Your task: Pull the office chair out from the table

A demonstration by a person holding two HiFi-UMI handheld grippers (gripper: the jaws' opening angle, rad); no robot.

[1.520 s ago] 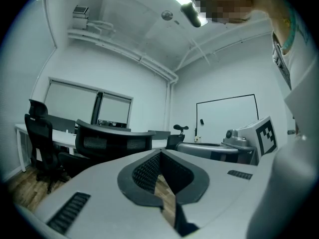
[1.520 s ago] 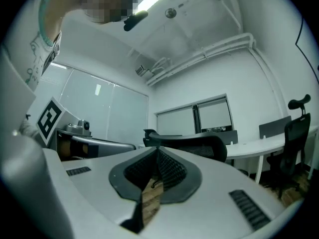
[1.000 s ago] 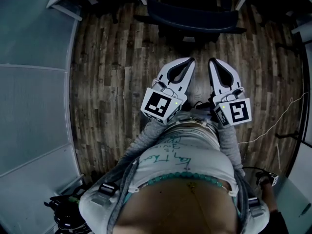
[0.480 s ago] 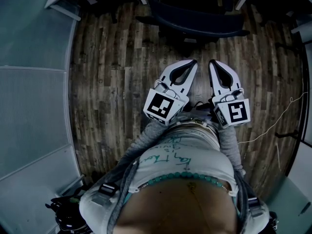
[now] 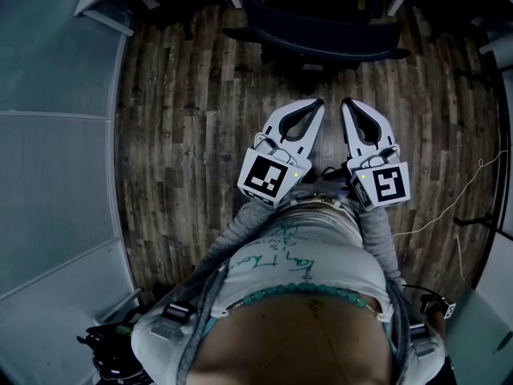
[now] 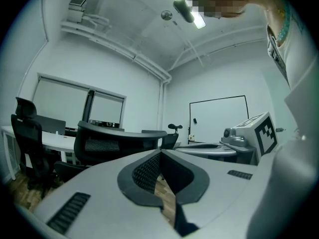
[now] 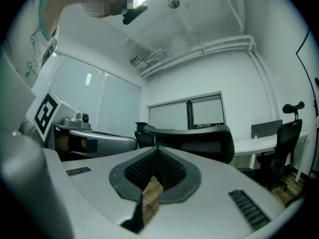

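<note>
Left gripper [image 5: 318, 103] and right gripper [image 5: 347, 103]: smooth grey shells, ribbed dark pads, jaws pressed together on both, side by side, short of office chair [image 5: 321, 30]. Curved mesh chair back close against white table [image 6: 55, 140]. Beneath chair, streaky wood-plank floor [image 5: 176, 135].

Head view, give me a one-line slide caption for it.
Left tongs and right tongs, both shut, held side by side over the wooden floor, short of the office chair.
</note>
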